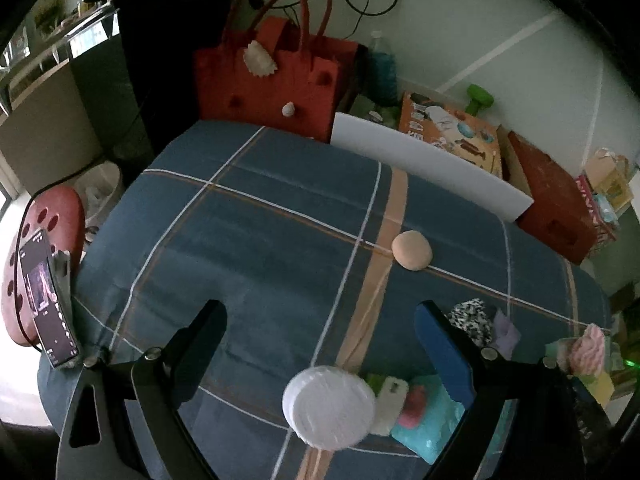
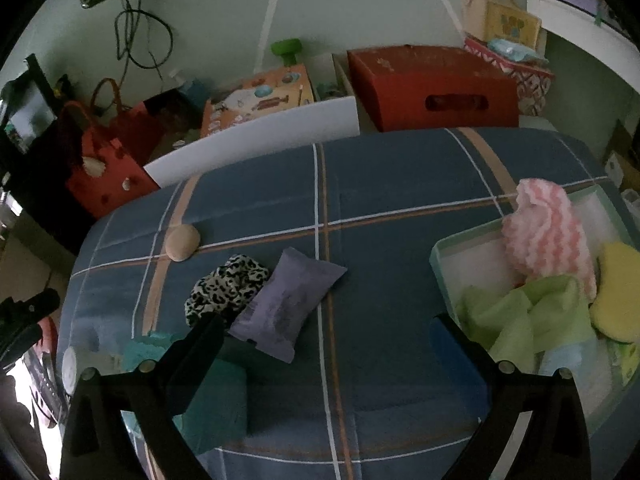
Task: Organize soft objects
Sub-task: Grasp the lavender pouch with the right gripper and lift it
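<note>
While both claws gape wide and hold nothing, left claw [image 1: 320, 344] over round white puff pad [image 1: 329, 407], right claw [image 2: 326, 344] near lilac satin pouch [image 2: 286, 304] at 11 o'clock. Risk: snagging neighbouring leopard-print scrunchie [image 2: 226, 286]. Open blue plaid bedspread [image 2: 400, 184] beyond; pale green tray [image 2: 444, 252] at 2 o'clock.

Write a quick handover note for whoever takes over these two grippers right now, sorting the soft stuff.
Left gripper: open, empty, above the white round pad.
Right gripper: open, empty, over the blue cloth.
Already in the tray: pink striped puff, yellow sponge, green cloth.
Still on the cloth: peach sponge, leopard scrunchie, purple pouch, teal cloth, white round pad and a few small pieces beside it.
Likely next: purple pouch, nearest the right gripper.
</note>
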`<state>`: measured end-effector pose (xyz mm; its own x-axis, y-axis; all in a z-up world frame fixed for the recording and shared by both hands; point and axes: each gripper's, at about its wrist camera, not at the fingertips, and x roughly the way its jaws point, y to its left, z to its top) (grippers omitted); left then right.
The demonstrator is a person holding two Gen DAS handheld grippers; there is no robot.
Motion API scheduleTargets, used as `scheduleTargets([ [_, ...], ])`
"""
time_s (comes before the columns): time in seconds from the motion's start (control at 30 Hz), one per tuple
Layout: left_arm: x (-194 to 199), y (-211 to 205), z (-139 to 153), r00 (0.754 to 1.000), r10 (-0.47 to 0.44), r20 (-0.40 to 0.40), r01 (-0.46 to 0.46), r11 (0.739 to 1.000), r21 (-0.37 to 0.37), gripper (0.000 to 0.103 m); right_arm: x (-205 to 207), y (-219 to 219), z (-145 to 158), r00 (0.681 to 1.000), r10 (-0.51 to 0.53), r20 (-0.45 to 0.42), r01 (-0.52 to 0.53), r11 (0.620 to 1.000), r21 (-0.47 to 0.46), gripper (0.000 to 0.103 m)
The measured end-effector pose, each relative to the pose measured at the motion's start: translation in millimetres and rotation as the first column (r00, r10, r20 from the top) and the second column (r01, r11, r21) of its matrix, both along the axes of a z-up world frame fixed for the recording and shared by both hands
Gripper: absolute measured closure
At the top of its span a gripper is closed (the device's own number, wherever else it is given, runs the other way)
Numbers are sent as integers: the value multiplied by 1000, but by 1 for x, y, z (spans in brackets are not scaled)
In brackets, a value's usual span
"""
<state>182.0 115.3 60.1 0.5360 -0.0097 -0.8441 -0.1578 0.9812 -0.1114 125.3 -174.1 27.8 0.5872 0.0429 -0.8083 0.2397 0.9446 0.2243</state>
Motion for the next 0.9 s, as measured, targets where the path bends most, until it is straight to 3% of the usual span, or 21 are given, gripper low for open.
scheduleTargets([
  [0.2, 12, 2, -9, 1000, -6, -21, 5, 1000, -29, 8, 18, 3, -9, 999, -14, -39, 15, 1000, 19, 0],
  [0.73, 34, -9, -30, 997, -32, -72, 32, 999, -10, 8, 58, 19, -47, 990, -5, -141, 4, 1000, -14, 0],
  [0.9, 36, -13, -32, 996, -43, -78, 43, 999, -2, 8, 60, 18, -53, 989, -8, -149, 6, 1000, -15, 7],
])
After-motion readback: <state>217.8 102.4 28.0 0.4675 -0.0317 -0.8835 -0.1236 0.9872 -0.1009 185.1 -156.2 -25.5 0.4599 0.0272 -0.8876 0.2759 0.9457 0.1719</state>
